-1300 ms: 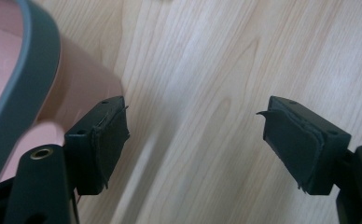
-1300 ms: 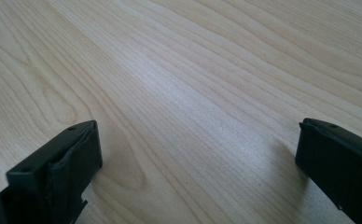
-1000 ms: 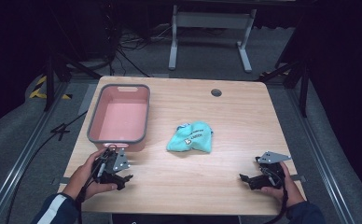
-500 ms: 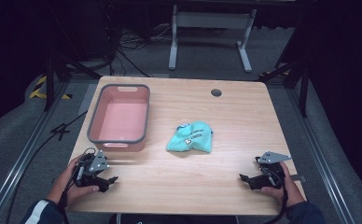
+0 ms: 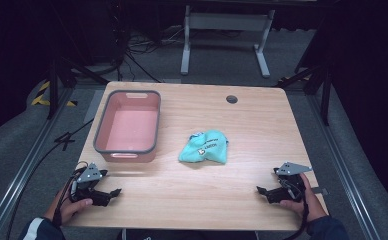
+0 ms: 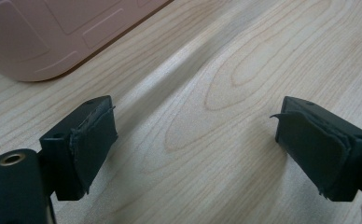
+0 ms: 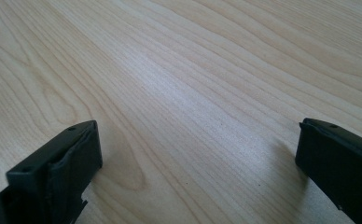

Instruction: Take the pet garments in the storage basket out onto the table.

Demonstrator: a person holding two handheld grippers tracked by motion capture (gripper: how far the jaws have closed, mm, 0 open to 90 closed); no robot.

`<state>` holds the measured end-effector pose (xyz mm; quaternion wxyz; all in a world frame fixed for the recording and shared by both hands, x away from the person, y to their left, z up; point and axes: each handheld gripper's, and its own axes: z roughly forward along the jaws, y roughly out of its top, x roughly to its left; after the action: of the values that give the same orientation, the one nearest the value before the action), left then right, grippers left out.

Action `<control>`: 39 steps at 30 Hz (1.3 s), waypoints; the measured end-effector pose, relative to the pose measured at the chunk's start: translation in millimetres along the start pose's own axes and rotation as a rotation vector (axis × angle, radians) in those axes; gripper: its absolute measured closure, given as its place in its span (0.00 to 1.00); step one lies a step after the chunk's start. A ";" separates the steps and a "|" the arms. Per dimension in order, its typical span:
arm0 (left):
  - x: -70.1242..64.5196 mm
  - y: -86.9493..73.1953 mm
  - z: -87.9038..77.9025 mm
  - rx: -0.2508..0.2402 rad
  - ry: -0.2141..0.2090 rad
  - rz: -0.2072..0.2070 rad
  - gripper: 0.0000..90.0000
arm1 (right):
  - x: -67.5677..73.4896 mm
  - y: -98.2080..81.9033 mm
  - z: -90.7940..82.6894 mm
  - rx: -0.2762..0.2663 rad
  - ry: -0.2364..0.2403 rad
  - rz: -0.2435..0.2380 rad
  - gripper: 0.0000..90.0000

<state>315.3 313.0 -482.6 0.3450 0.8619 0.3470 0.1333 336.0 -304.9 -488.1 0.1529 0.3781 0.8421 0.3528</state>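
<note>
Both grippers rest low on the worktop [image 5: 242, 125], jaws apart and empty; the left gripper [image 5: 113, 192] has just been opening. Bring it forward and rightward to the pouch [image 5: 205, 148], the tub [image 5: 127, 155] just ahead; right gripper [image 5: 260, 190] waits.

Pink rectangular plastic tub [image 5: 128, 127] on the light wooden table [image 5: 242, 125], crumpled teal cloth pouch [image 5: 205, 148] right of the tub (well apart), left gripper [image 5: 113, 192] before the tub, right gripper [image 5: 261, 190] far right of it.

Pink tub [image 5: 132, 129] with a grey rim; teal cloth pouch [image 5: 205, 148] (small white label); pale wood-grain table [image 5: 222, 200]; black grippers.
</note>
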 end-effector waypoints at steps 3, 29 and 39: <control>-0.1 -0.1 0.1 0.000 -0.002 -0.001 0.14 | 0.2 0.0 -0.1 0.001 -0.001 0.001 0.01; 1.1 3.5 5.0 0.033 0.011 -0.020 0.00 | -0.2 1.3 1.4 0.001 -0.002 -0.002 0.01; 0.8 3.3 4.6 0.034 0.013 -0.020 0.00 | -0.2 1.1 1.3 0.000 -0.001 -0.003 0.01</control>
<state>319.7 309.5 -483.7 0.3292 0.8634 0.3598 0.1294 337.4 -304.0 -488.2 0.1538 0.3768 0.8427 0.3525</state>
